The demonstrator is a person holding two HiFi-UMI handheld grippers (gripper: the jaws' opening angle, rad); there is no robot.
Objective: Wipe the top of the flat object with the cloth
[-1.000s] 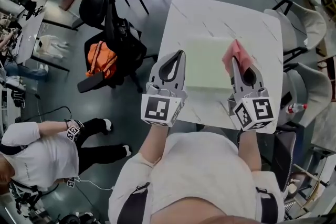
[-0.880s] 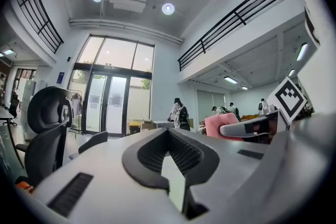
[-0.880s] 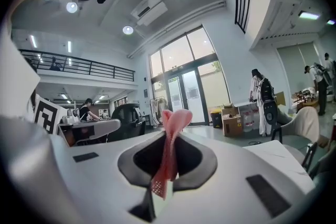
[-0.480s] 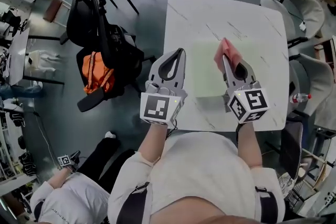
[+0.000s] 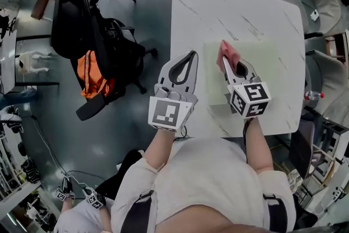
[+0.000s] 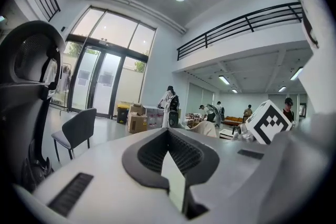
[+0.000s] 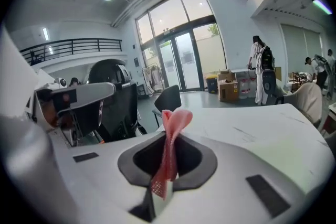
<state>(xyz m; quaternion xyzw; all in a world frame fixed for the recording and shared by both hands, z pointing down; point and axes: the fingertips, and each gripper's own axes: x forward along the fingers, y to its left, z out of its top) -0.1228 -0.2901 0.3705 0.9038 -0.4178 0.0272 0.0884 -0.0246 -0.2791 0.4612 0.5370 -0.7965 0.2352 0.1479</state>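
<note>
A pale green flat board (image 5: 262, 71) lies on the white marble-look table (image 5: 229, 11), toward its near right part. My right gripper (image 5: 224, 64) hovers over the board's left edge, shut on a pink cloth (image 5: 227, 53) that sticks up past the tips. In the right gripper view the cloth (image 7: 175, 119) hangs pinched in the right gripper (image 7: 169, 136), with the board (image 7: 294, 150) to the right. My left gripper (image 5: 190, 56) is shut with nothing in it, at the table's left edge beside the board. The left gripper view shows the left gripper (image 6: 168, 132) aimed across the room.
Left of the table stand a black office chair (image 5: 73, 13) with a dark backpack and an orange bag (image 5: 89, 78). Grey chairs (image 5: 322, 5) crowd the table's right side, and a bottle (image 5: 311, 96) lies there. A person's feet (image 5: 76, 193) show at the bottom left.
My right gripper has carried the cloth left and lower in the head view, onto the board's left edge. The left gripper stays put. The person on the floor has slid mostly out of view.
</note>
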